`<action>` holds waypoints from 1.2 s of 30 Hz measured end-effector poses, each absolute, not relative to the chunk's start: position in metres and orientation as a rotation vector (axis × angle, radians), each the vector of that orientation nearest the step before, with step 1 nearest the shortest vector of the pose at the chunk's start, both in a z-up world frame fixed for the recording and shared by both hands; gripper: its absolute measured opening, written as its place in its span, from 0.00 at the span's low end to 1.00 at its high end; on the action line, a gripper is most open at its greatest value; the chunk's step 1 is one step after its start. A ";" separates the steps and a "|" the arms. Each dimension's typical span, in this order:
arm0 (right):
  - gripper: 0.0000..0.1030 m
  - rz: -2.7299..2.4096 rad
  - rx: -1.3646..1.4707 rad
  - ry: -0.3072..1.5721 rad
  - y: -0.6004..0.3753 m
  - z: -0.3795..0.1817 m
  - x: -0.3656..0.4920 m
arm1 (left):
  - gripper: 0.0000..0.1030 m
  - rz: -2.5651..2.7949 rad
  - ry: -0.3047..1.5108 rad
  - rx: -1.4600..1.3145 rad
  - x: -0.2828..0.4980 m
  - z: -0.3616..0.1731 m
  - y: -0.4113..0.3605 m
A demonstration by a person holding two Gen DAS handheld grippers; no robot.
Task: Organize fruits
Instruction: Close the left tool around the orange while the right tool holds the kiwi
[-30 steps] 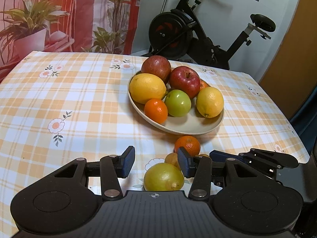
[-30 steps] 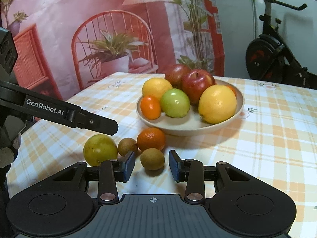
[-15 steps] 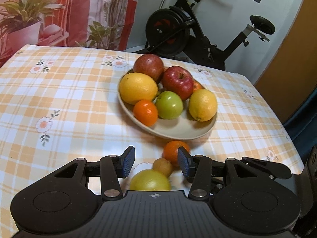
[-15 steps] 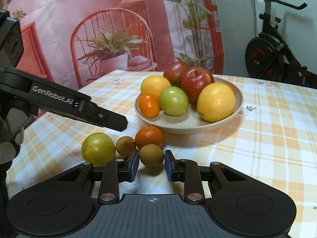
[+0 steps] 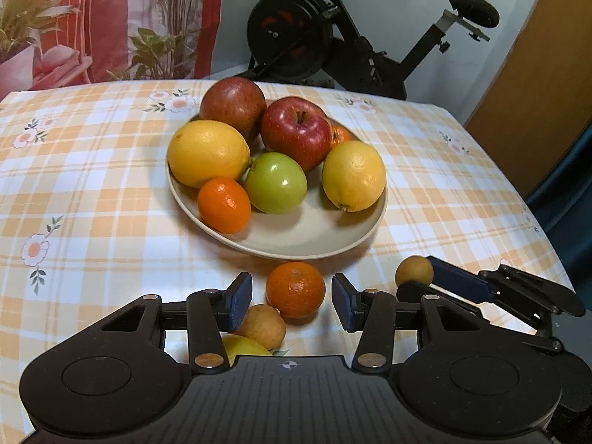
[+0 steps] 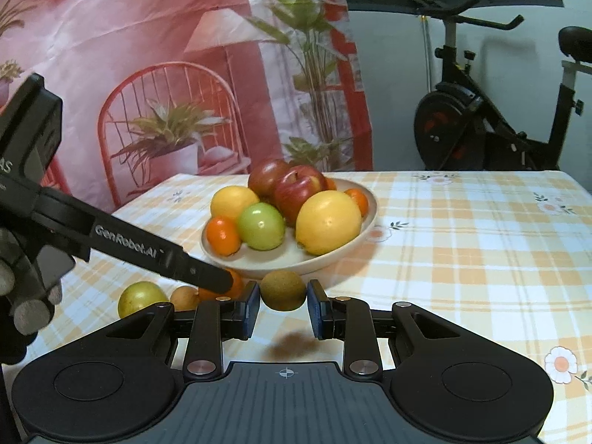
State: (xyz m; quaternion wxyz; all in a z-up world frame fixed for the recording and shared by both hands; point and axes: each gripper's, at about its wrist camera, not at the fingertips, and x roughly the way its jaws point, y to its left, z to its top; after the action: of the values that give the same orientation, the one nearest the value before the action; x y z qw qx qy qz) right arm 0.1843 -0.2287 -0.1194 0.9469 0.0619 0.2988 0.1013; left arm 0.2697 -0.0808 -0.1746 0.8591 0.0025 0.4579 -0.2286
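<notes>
A beige plate (image 5: 296, 246) holds apples, lemons and tangerines. In front of it on the cloth lie a loose tangerine (image 5: 295, 288), a brown kiwi (image 5: 261, 327) and a yellow-green fruit (image 5: 244, 347). My left gripper (image 5: 290, 301) is open, its blue pads standing either side of the loose tangerine with a small gap on each side. My right gripper (image 6: 283, 310) is shut on a second kiwi (image 6: 283, 290), held just above the cloth over its own shadow. The left wrist view shows that kiwi (image 5: 414, 272) at the right, below the plate's rim.
The table wears an orange checked cloth (image 6: 462, 259) with open room to the right of the plate. One left finger (image 6: 166, 255) crosses the right wrist view in front of the tangerine. An exercise bike (image 5: 333, 37) and a printed backdrop stand behind the table.
My right gripper closed on the kiwi and lifted it off the cloth. My left gripper moved forward from over the yellow-green fruit to flank the loose tangerine.
</notes>
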 end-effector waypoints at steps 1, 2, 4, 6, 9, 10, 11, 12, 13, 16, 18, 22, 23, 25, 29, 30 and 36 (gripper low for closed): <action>0.25 0.207 0.124 0.607 -0.228 -0.120 0.184 | 0.48 -0.481 0.966 0.007 0.270 -0.175 -0.082; 0.25 0.209 0.120 0.605 -0.227 -0.120 0.185 | 0.48 -0.483 0.970 0.009 0.271 -0.176 -0.083; 0.25 0.213 0.118 0.603 -0.227 -0.120 0.185 | 0.48 -0.486 0.975 0.019 0.271 -0.178 -0.085; 0.25 0.213 0.123 0.602 -0.229 -0.120 0.185 | 0.48 -0.487 0.980 0.025 0.272 -0.179 -0.087; 0.25 0.211 0.132 0.603 -0.229 -0.121 0.185 | 0.48 -0.485 0.985 0.036 0.274 -0.182 -0.090; 0.25 0.211 0.133 0.603 -0.229 -0.121 0.185 | 0.48 -0.483 0.986 0.040 0.274 -0.183 -0.091; 0.25 0.212 0.133 0.604 -0.229 -0.121 0.185 | 0.47 -0.483 0.986 0.042 0.274 -0.183 -0.092; 0.25 0.213 0.133 0.604 -0.229 -0.121 0.185 | 0.45 -0.482 0.986 0.044 0.274 -0.184 -0.092; 0.25 0.213 0.133 0.604 -0.229 -0.121 0.185 | 0.42 -0.481 0.985 0.045 0.275 -0.184 -0.092; 0.25 0.212 0.134 0.604 -0.229 -0.121 0.185 | 0.39 -0.483 0.983 0.041 0.275 -0.184 -0.091; 0.25 0.211 0.137 0.604 -0.229 -0.121 0.185 | 0.39 -0.484 0.981 0.044 0.274 -0.184 -0.091; 0.25 0.210 0.137 0.604 -0.229 -0.121 0.185 | 0.39 -0.483 0.974 0.046 0.273 -0.183 -0.091; 0.25 0.210 0.137 0.604 -0.229 -0.121 0.185 | 0.39 -0.483 0.972 0.046 0.272 -0.182 -0.091; 0.25 0.210 0.138 0.604 -0.229 -0.121 0.185 | 0.39 -0.487 0.969 0.045 0.271 -0.181 -0.091; 0.25 0.211 0.138 0.604 -0.229 -0.121 0.185 | 0.39 -0.490 0.962 0.046 0.269 -0.179 -0.091; 0.25 0.211 0.138 0.604 -0.229 -0.122 0.185 | 0.39 -0.492 0.961 0.045 0.269 -0.179 -0.091; 0.25 0.210 0.138 0.604 -0.229 -0.121 0.185 | 0.39 -0.497 0.951 0.043 0.266 -0.176 -0.091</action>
State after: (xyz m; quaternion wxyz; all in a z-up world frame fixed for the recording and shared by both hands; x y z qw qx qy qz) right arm 0.1850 -0.2289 -0.1214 0.9470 0.0680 0.2964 0.1034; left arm 0.2662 -0.0914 -0.1756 0.8591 0.0207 0.4532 -0.2369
